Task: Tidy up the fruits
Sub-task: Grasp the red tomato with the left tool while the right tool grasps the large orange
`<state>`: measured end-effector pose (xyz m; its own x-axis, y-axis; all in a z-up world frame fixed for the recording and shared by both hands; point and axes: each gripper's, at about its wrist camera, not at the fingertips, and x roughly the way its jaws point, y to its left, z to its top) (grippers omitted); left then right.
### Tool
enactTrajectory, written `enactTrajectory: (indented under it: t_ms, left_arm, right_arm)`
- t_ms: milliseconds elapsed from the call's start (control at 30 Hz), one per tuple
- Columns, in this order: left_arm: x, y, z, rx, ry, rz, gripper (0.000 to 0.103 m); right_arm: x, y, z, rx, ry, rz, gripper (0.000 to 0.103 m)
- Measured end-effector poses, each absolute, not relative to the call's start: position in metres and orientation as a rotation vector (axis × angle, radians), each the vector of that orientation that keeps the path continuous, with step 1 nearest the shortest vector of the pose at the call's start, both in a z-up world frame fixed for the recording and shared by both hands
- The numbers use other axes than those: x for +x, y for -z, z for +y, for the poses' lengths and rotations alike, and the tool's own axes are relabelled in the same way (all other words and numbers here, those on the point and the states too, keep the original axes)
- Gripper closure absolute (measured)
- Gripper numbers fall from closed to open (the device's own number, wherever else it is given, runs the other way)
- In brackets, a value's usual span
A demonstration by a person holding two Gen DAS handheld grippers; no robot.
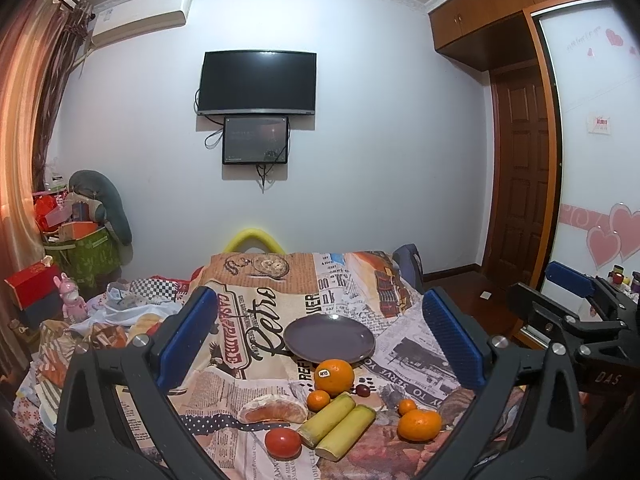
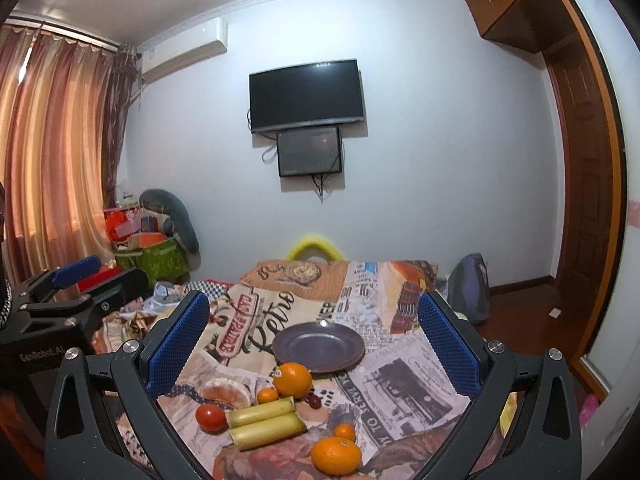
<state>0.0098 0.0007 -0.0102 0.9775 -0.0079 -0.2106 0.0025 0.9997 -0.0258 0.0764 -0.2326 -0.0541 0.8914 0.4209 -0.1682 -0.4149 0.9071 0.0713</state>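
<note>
An empty grey plate (image 1: 329, 338) (image 2: 318, 346) lies on the printed tablecloth (image 1: 256, 304). In front of it sit a large orange (image 1: 334, 377) (image 2: 292, 379), a small tangerine (image 1: 318, 400), a dark date (image 1: 363, 390), a peeled pomelo wedge (image 1: 273, 409), a red tomato (image 1: 283, 442) (image 2: 211, 417), two sugarcane pieces (image 1: 336, 426) (image 2: 265, 423), and two more tangerines (image 1: 418, 425) (image 2: 336, 454). My left gripper (image 1: 320, 336) is open and empty above the fruit. My right gripper (image 2: 314, 342) is open and empty too.
The right gripper's body shows at the right of the left wrist view (image 1: 580, 320). Piled boxes and bags (image 1: 76, 240) stand at the left by the curtain (image 2: 48, 152). A TV (image 1: 258, 82) hangs on the far wall. A wooden door (image 1: 520, 168) is at the right.
</note>
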Motion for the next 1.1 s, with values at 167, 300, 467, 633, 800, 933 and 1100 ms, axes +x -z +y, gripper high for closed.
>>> enactTrajectory:
  t_ms: [167,300,467,633,800,933,1100]
  left_arm:
    - [0.027,0.024,0.014,-0.044,0.014,0.284,0.0]
    - [0.049,0.044,0.029,-0.049,0.008,0.382,0.0]
    - [0.071,0.075,0.042,-0.036,-0.012,0.491,0.0]
    - [0.095,0.112,0.054,-0.02,-0.016,0.64,0.0]
    - [0.106,0.142,0.067,-0.051,0.008,0.735,0.0]
    - [0.109,0.159,0.075,-0.05,0.004,0.777,0.0]
    - [0.115,0.181,0.077,-0.081,0.039,0.855,0.015]
  right_arm:
    - [0.099,0.074,-0.235,0.035,-0.424,0.305,0.0]
    - [0.121,0.098,-0.236,0.017,-0.399,0.423,0.0]
    - [0.141,0.126,-0.235,0.008,-0.397,0.545,0.0]
    - [0.152,0.149,-0.233,-0.009,-0.421,0.653,0.0]
    - [0.158,0.176,-0.225,-0.076,-0.445,0.737,0.003]
    - [0.166,0.195,-0.223,-0.109,-0.446,0.8,0.01]
    - [0.173,0.213,-0.224,-0.073,-0.465,0.875,0.019]
